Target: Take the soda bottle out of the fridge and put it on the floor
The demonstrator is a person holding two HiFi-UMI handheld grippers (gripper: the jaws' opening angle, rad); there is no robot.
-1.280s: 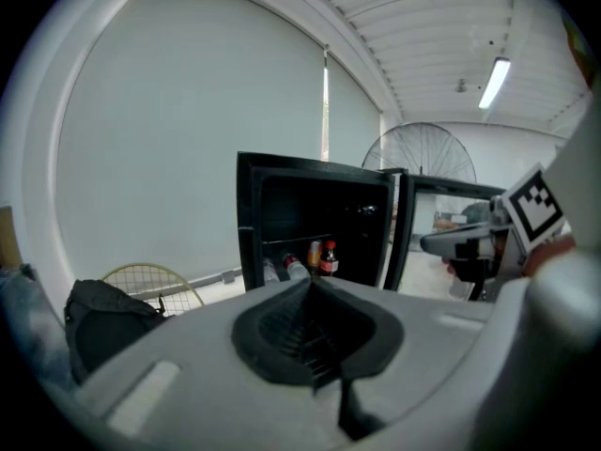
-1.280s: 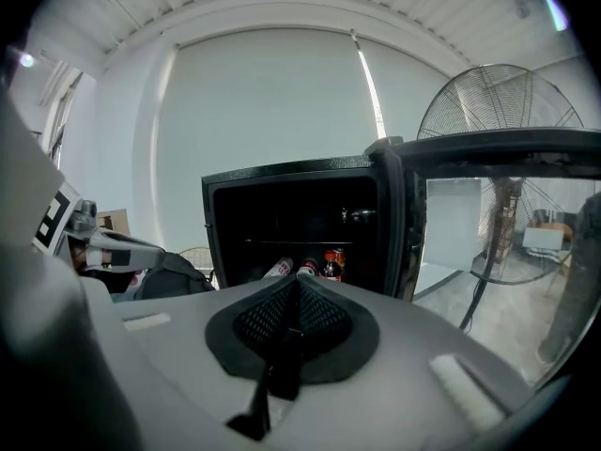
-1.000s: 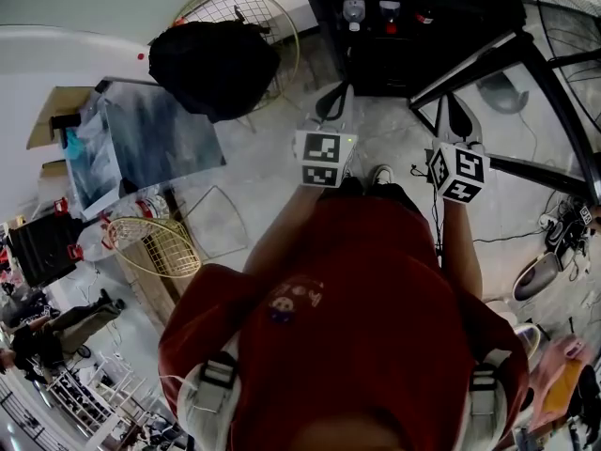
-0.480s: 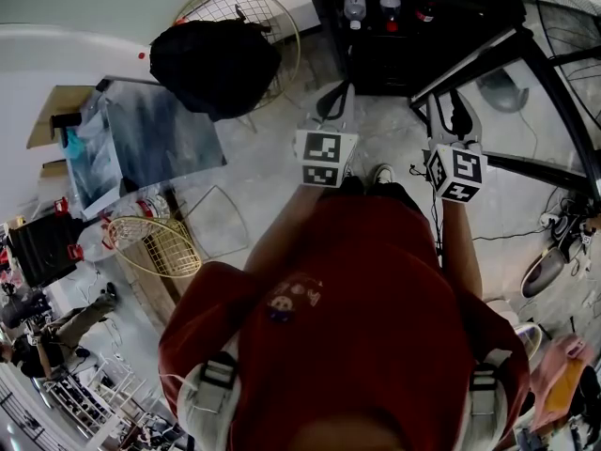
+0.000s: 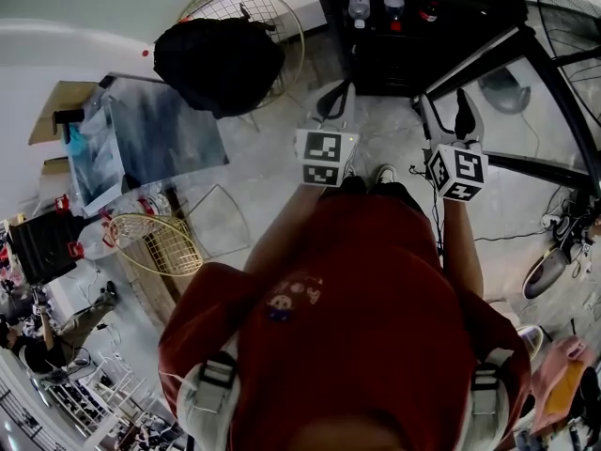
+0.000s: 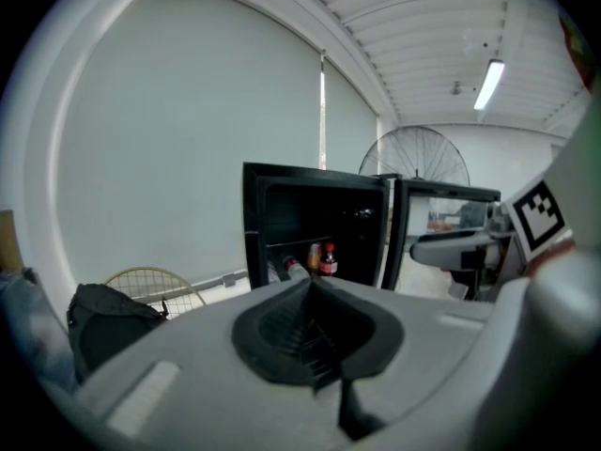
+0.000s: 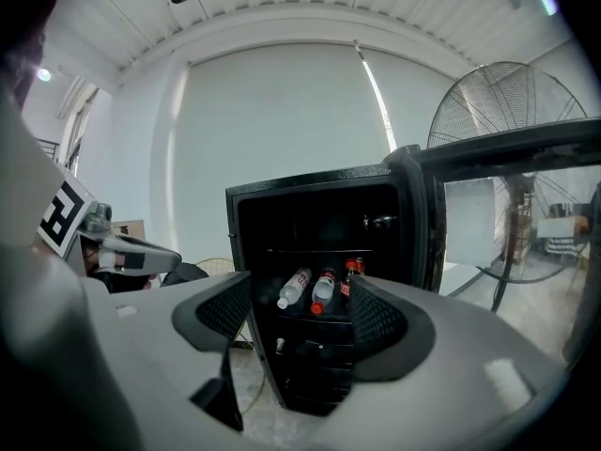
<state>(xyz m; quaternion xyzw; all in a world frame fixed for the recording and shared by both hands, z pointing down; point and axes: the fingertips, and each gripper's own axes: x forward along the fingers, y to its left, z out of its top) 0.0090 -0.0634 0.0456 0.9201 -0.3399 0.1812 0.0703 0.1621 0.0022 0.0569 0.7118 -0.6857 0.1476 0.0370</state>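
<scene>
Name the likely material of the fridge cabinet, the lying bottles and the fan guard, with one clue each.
Fridge cabinet: black painted metal or plastic, judging by its slight sheen.
Lying bottles: probably clear plastic, as the bodies are see-through.
Fan guard: thin metal wire, seen in its fine radial spokes.

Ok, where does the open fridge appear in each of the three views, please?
Head view: the fridge is at the top edge, right of centre.
Left gripper view: the fridge is in the middle, a little right of centre.
Right gripper view: the fridge is in the middle and reaches into the lower half.
Shared landmark: the bottles on its shelf.
</scene>
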